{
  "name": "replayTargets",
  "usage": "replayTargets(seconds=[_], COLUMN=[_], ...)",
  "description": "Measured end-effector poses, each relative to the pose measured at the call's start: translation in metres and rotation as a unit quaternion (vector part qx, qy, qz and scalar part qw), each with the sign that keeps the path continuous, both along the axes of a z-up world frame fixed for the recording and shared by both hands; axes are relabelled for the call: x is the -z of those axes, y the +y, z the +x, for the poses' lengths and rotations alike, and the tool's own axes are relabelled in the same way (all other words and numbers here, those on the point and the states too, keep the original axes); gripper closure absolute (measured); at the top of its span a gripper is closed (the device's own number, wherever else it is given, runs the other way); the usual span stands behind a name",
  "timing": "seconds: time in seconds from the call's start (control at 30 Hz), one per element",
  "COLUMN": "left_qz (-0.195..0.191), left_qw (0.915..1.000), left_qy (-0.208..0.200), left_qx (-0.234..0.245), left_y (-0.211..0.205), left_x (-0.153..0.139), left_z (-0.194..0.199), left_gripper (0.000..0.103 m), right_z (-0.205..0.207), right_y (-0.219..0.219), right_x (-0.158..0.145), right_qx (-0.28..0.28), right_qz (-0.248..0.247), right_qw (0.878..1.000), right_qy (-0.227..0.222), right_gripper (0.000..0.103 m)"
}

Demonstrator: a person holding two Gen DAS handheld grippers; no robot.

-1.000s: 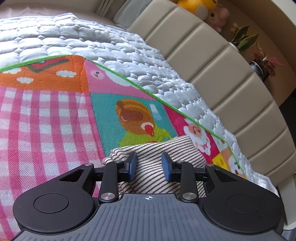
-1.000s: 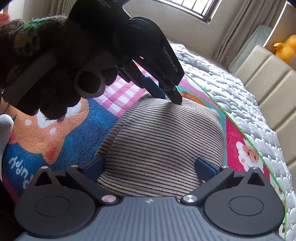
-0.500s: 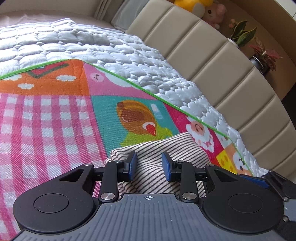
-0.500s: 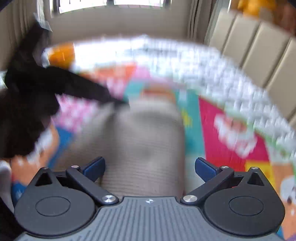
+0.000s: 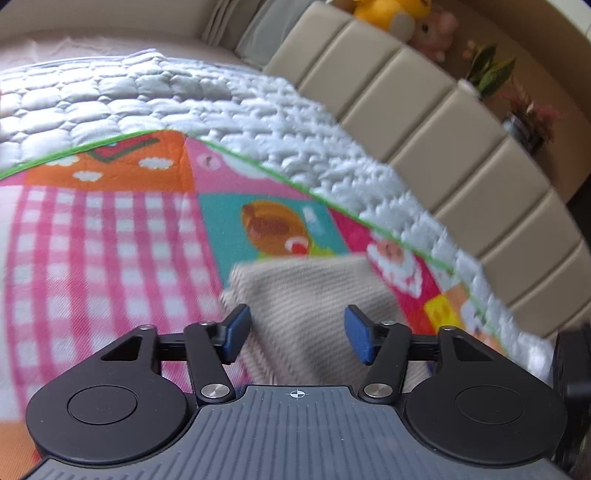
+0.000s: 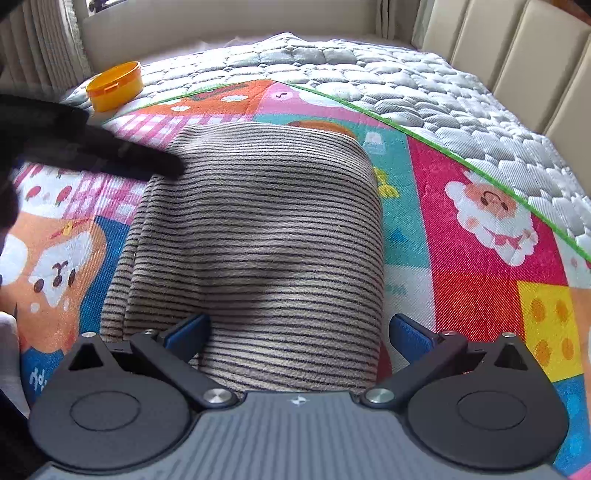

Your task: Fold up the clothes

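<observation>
Quilted grey cover (image 6: 424, 96) lies over the bed, and on it a bright play mat (image 6: 480, 288) with a green edge, pink checks and cartoon pictures. Beige padded headboard (image 5: 461, 147) runs along the bed from 12 to 3 o'clock in the left view, with soft toys (image 5: 391, 14) and a plant (image 5: 491, 70) behind it, all blurred. In the right view an orange lid (image 6: 114, 85) sits at 11 o'clock on the cover, and curtains hang at the top left. The folded striped cloth (image 6: 258, 236) lies on the mat in the middle of the right view; its long axis runs from 6 to 12 o'clock, away from the camera, and the stripes go across it. Its near end is hidden under the right gripper (image 6: 297, 332), whose jaws stand wide over the cloth and do not press it. The left gripper (image 5: 297, 330) has just been opening its jaws; they now stand apart above a corner of the cloth and do not pinch it. In the right view it shows only as a dark, blurred shape at 9 o'clock, with its tip at the far left corner of the cloth; whether it touches I cannot tell. At the left edge a white thing is cut off.
</observation>
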State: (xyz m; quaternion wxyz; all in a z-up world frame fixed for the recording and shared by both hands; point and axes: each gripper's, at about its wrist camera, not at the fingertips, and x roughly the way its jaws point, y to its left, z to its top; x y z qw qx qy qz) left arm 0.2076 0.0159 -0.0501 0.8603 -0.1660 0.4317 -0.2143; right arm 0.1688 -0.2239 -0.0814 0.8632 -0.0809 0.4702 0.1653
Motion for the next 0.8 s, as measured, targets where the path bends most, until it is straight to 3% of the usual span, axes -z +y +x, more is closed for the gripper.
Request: replayTargets(seconds=[0.13,0.27,0.37,0.6,0.7,0.8], left_qz=[-0.024,0.005,0.040,0.134,0.167,0.148], left_qw=[0.9978,0.9954,0.9956,0.9906,0.9857,0.9889], left_qy=[0.058,0.091,0.077,0.011,-0.012,0.000], left_qx=[0.020,0.029,0.034,0.027,0.019,0.006], left_y=[-0.003,-0.012,-0.020,-0.025,-0.027,-0.018], left_x=[0.009,0.028,0.028,0.024,0.022,0.024], left_z=[-0.033,-0.055,-0.060,-0.063,-0.060,-0.053], left_gripper=[0.039,0.040,0.038,0.031,0.030,0.028], right_z=[0.002,0.007,0.010,0.007,-0.001,-0.002], right_y=[-0.016,-0.048,-0.061,-0.034,-0.025,-0.029], right_x=[-0.010,-0.025,-0.019,0.009,0.003,-0.002], right_qx=[0.035,0.117,0.142,0.100,0.089,0.105], right_qz=[0.040,0.109,0.136,0.193,0.181,0.166], right_qw=[0.999,0.987,0.980,0.969,0.974,0.977], right_qy=[0.003,-0.010,0.011,0.119,0.106,0.083], right_gripper=[0.000,0.000,0.000,0.000,0.000,0.000])
